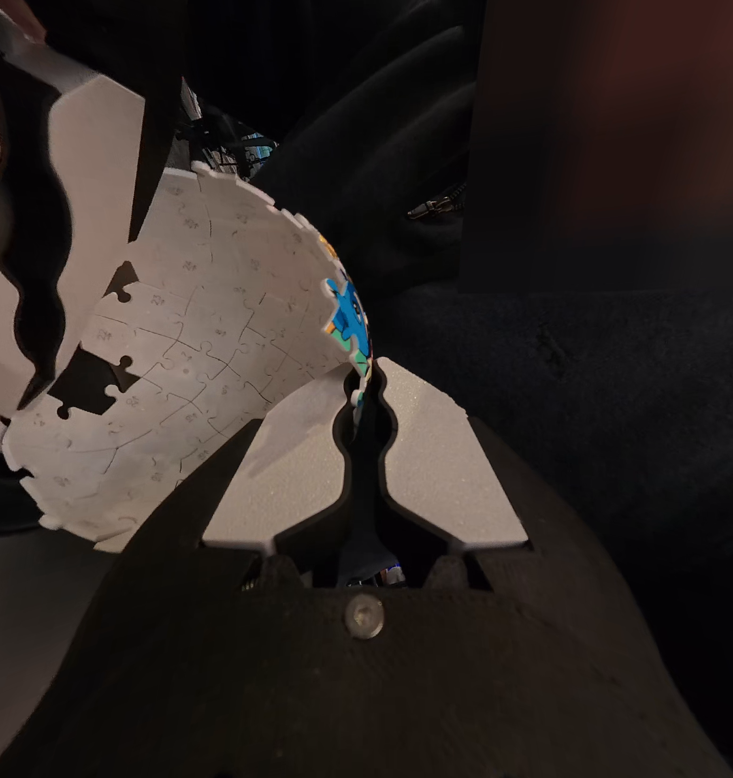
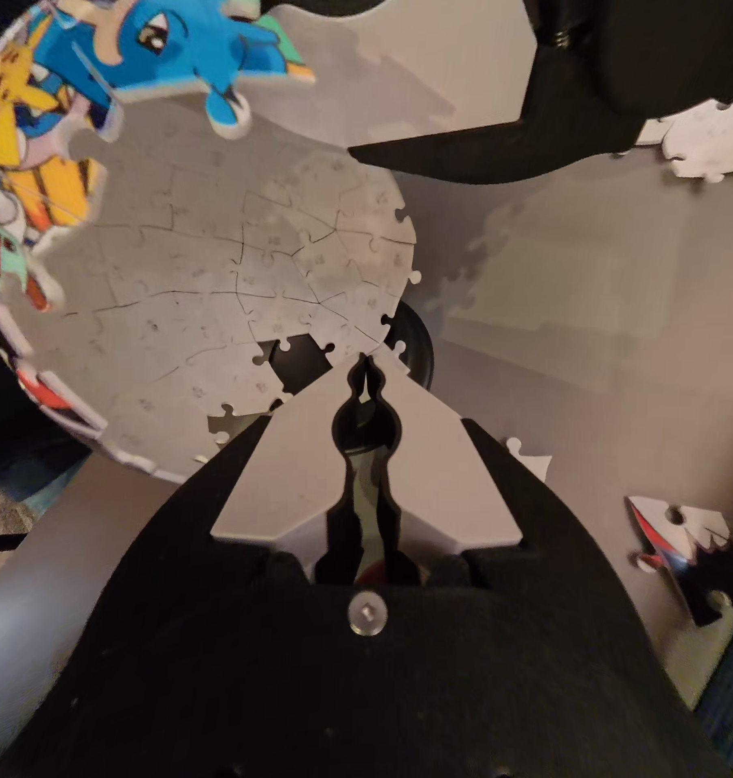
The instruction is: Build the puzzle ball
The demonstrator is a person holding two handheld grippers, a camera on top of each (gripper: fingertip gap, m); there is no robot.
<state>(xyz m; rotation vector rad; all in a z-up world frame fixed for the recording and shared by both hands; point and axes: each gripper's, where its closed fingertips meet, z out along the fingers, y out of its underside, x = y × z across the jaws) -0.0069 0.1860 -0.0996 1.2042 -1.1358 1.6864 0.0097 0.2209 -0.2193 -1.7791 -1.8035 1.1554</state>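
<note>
In the left wrist view, your left tongs (image 1: 367, 370) are pinching the printed rim of the half-built puzzle ball (image 1: 196, 337), a curved shell of white interlocking plastic pieces seen from its numbered inner side. The white fingertips (image 1: 314, 442) are pressed nearly together, with the shell's blue-and-green edge caught in the narrow slit between them. The shell is arching up and to the left, and two piece-shaped holes are showing dark near its left edge. Your right tongs (image 1: 36, 387) are reaching in from the upper left, their tip sitting at the lower of those holes. Dark clothing with a metal zip pull (image 1: 434, 208) is filling the background.

In the right wrist view, your right tongs (image 2: 367, 362) are squeezed almost closed at the shell's lower rim, right beside a piece-shaped hole (image 2: 301, 362); whether they are gripping a piece there, I cannot tell. The shell's coloured cartoon outer face (image 2: 41, 105) is curling in at the upper left. Your left tongs (image 2: 440, 84) are showing at the top. On the grey counter (image 2: 566, 337), loose pieces are lying: a white cluster (image 2: 710, 139) at upper right and a red, black and white group (image 2: 693, 560) at the right.
</note>
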